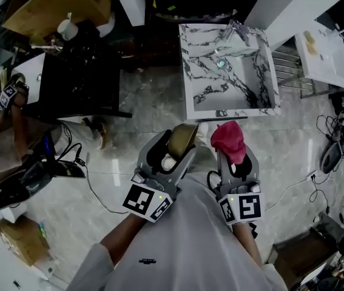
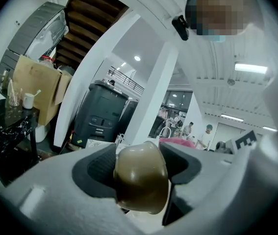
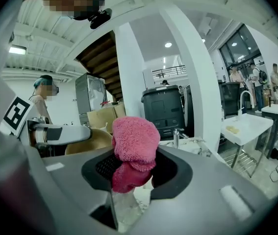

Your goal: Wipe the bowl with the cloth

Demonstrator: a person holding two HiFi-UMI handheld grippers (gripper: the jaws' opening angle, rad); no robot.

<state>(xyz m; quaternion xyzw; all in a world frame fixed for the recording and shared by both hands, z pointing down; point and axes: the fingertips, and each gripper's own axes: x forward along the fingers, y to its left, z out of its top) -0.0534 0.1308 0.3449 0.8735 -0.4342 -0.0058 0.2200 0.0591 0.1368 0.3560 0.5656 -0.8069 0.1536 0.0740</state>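
A brown glossy bowl (image 1: 182, 139) is pinched edge-on in my left gripper (image 1: 173, 153), held in the air in front of the person's body. The same bowl (image 2: 141, 182) fills the gap between the jaws in the left gripper view. A bunched pink cloth (image 1: 228, 139) is clamped in my right gripper (image 1: 235, 160), just to the right of the bowl and apart from it. In the right gripper view the cloth (image 3: 133, 151) bulges above the jaws, with the bowl (image 3: 87, 144) and the left gripper to its left.
A marble-patterned sink (image 1: 229, 71) with a faucet stands straight ahead. A black table (image 1: 77, 77) with cups is at the left, a white sink unit (image 1: 326, 56) at the right. Cables and boxes lie on the floor at both sides.
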